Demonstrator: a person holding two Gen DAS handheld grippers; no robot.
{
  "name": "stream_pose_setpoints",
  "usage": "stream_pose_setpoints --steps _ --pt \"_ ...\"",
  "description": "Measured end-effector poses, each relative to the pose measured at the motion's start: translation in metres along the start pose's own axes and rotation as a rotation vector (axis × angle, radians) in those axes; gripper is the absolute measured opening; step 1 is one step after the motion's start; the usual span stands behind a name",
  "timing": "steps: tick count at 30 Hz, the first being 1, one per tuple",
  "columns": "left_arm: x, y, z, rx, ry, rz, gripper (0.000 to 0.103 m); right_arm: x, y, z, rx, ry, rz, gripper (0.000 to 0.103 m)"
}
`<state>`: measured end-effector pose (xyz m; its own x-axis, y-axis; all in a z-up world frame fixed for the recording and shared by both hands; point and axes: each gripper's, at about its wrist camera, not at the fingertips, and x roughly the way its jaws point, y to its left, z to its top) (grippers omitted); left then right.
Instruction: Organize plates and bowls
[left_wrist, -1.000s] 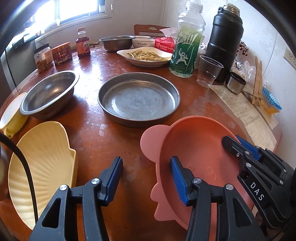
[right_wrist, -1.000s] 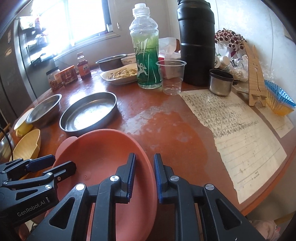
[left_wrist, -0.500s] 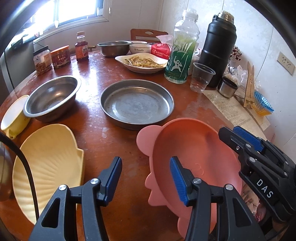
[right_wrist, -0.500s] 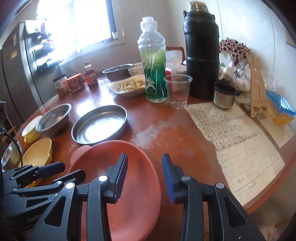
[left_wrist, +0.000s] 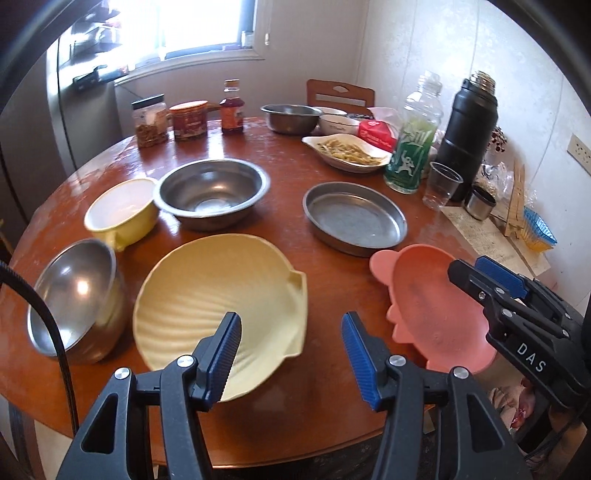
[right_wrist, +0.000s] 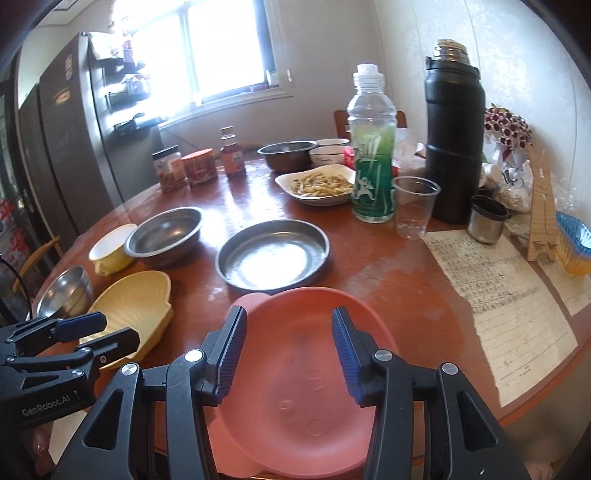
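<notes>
A pink plastic plate (right_wrist: 295, 369) lies at the table's near edge; it also shows in the left wrist view (left_wrist: 428, 302). My right gripper (right_wrist: 288, 350) is open above it and holds nothing. My left gripper (left_wrist: 291, 354) is open and empty, over the near rim of a yellow shell-shaped plate (left_wrist: 221, 302), also visible in the right wrist view (right_wrist: 136, 306). A flat steel pan (right_wrist: 273, 254) sits mid-table. A steel bowl (left_wrist: 212, 190), a yellow bowl (left_wrist: 122, 214) and a small steel bowl (left_wrist: 74, 295) stand at the left.
At the back stand a dish of food (left_wrist: 347, 151), a steel bowl (left_wrist: 291, 118), a green bottle (right_wrist: 373, 147), a plastic cup (right_wrist: 413, 206), a black flask (right_wrist: 454, 129) and jars (left_wrist: 170, 120). A written paper (right_wrist: 498, 288) lies at the right.
My right gripper has opened and let go of the pink plate's rim. Both grippers have drawn back and up; the left one has swung left over the yellow plate.
</notes>
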<state>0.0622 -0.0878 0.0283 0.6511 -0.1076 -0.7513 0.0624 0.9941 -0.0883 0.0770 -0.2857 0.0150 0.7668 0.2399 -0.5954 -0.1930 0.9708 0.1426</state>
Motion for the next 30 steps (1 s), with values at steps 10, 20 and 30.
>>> stream_pose_setpoints --steps 10,20,30 --pt "-0.026 0.051 -0.013 -0.085 -0.009 0.066 0.057 -0.001 0.036 -0.001 -0.039 0.023 0.064 0.055" --pt "-0.022 0.102 -0.029 -0.198 0.043 0.079 0.057 0.031 0.082 0.005 -0.062 0.117 0.198 0.056" --pt "0.003 0.102 -0.032 -0.182 0.094 0.042 0.057 0.069 0.103 0.001 -0.090 0.185 0.167 0.056"
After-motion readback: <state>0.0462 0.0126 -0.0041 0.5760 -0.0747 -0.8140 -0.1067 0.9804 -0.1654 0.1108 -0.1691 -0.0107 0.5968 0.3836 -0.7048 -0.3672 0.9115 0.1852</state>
